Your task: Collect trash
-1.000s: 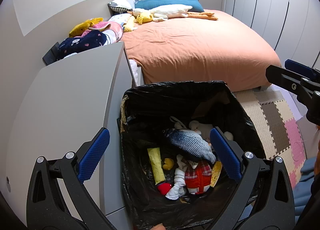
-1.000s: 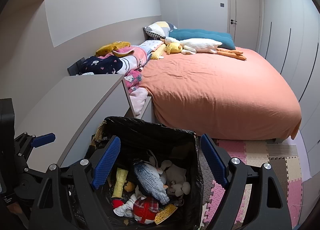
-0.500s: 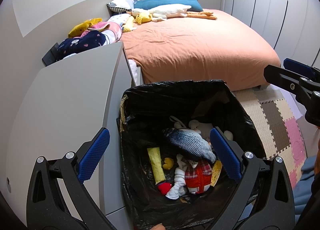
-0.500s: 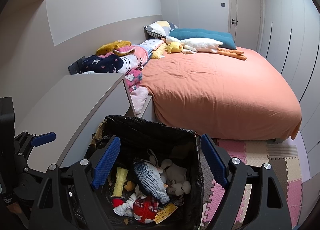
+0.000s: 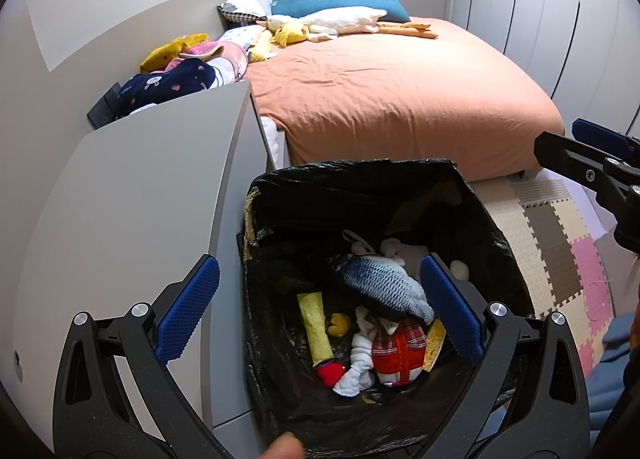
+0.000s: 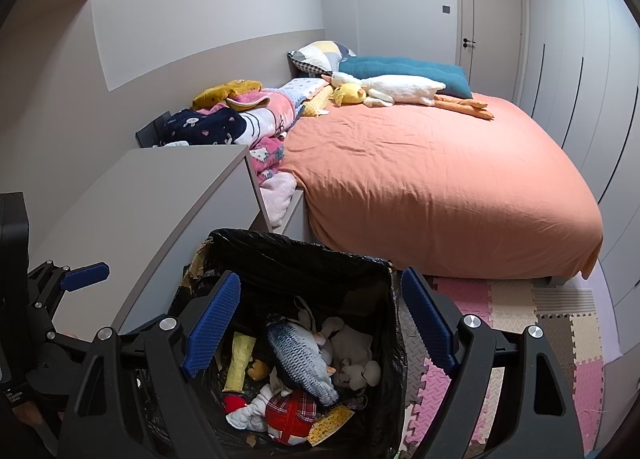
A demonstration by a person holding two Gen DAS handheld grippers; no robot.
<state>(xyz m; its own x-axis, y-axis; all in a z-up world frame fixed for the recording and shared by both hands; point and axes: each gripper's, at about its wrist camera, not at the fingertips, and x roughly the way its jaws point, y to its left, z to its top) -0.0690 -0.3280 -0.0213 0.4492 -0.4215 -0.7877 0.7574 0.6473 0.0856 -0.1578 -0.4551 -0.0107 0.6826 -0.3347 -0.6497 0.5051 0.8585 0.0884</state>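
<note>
A bin lined with a black bag (image 5: 280,195) (image 6: 304,259) stands on the floor between a grey cabinet and the bed. Inside lie a blue-grey plush fish (image 5: 380,285) (image 6: 300,355), a red plaid plush (image 5: 396,351) (image 6: 290,413), a yellow tube (image 5: 314,325) (image 6: 239,359), white soft toys and other small items. My left gripper (image 5: 320,313) hovers open over the bin with nothing between its blue pads. My right gripper (image 6: 320,323) also stands open and empty above the bin. Each gripper shows at the edge of the other's view.
A grey cabinet (image 5: 140,195) (image 6: 152,195) flanks the bin on the left. A bed with an orange cover (image 5: 400,99) (image 6: 432,187) lies behind, with pillows, plush toys and piled clothes (image 6: 240,115) at its head. Foam puzzle mats (image 5: 560,259) (image 6: 520,319) cover the floor at right. A fingertip (image 5: 282,449) shows at the bottom.
</note>
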